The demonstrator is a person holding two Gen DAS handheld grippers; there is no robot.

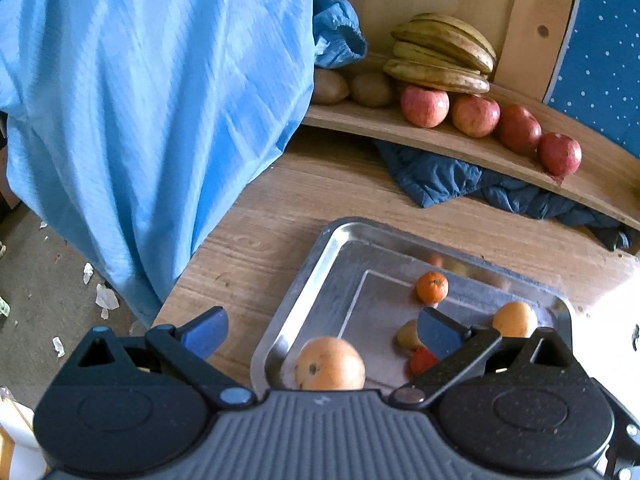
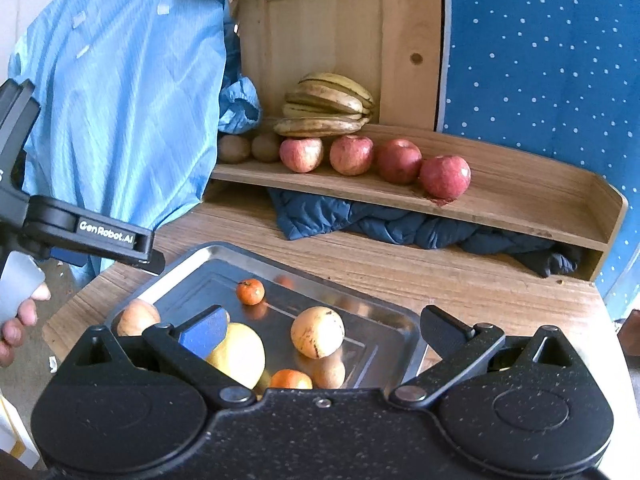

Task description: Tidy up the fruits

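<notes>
Right claw (image 2: 320, 330) splayed over tray (image 2: 180, 258); apples (image 2: 352, 155) perhaps shelved.

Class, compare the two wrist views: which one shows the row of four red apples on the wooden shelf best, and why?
The right wrist view. The four red apples sit near mid-frame on the wooden shelf, evenly lit and well separated. In the left wrist view the same apples are pushed toward the upper right, on a shelf curved more strongly by the fisheye, though all four remain visible.

Lived-in home, wooden table (image 2: 440, 280), shelf (image 2: 520, 200) of fruit, draped clothing (image 1: 160, 100)
</notes>
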